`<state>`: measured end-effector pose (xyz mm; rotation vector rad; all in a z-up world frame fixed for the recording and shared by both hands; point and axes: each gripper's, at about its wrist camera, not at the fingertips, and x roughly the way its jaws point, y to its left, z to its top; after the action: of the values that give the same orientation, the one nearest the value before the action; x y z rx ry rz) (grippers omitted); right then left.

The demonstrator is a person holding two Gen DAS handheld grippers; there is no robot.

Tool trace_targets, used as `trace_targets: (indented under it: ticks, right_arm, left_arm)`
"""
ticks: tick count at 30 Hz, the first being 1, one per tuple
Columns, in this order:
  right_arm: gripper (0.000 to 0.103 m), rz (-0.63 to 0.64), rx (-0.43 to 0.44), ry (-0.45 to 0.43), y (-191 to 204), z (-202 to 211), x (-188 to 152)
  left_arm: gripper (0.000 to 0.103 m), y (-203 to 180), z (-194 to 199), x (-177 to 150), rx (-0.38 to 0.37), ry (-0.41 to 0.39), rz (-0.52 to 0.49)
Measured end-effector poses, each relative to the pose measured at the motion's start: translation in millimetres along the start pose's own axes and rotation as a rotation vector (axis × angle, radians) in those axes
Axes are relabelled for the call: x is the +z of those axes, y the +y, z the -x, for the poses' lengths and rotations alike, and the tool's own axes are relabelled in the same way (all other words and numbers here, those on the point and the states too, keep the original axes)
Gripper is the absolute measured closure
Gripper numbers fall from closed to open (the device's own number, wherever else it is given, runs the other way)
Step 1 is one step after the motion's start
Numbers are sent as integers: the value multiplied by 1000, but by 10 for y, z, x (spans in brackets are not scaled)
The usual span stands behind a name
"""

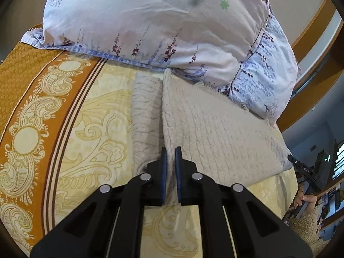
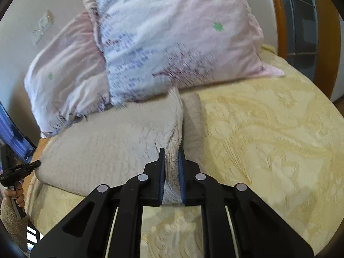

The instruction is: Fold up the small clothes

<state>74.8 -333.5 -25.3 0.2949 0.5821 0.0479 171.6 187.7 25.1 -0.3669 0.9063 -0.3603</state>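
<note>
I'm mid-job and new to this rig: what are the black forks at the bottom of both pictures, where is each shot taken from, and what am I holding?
Those black forks are two hand-held grippers, not robot arms; a person carries one in each hand. Each picture comes from a fisheye camera on a gripper, looking forward along its fingers. In the left wrist view, the left gripper is shut on a raised fold of the beige knitted garment. In the right wrist view, the right gripper is shut on the opposite edge of it. The garment lies on a yellow patterned bedspread, with floral pillows behind it. At each picture's edge you can see the other gripper and the hand holding it.
</note>
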Motion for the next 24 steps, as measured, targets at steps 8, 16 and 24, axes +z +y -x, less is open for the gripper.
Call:
trace_targets:
  ticks: [8,16,24]
  right_arm:
    - [92,23,-136,63,-21,-118,-164]
    - [70,-23,-51,22,-51,-35,-5]
    - [69,-37,-22,47,-15,-390,370]
  left_arm:
    - [96,47,-130,-38,52,35,-56]
    - [89,-10,-82,-53,60,8,-72]
    - [65,-278,24,88,4,-81,-81]
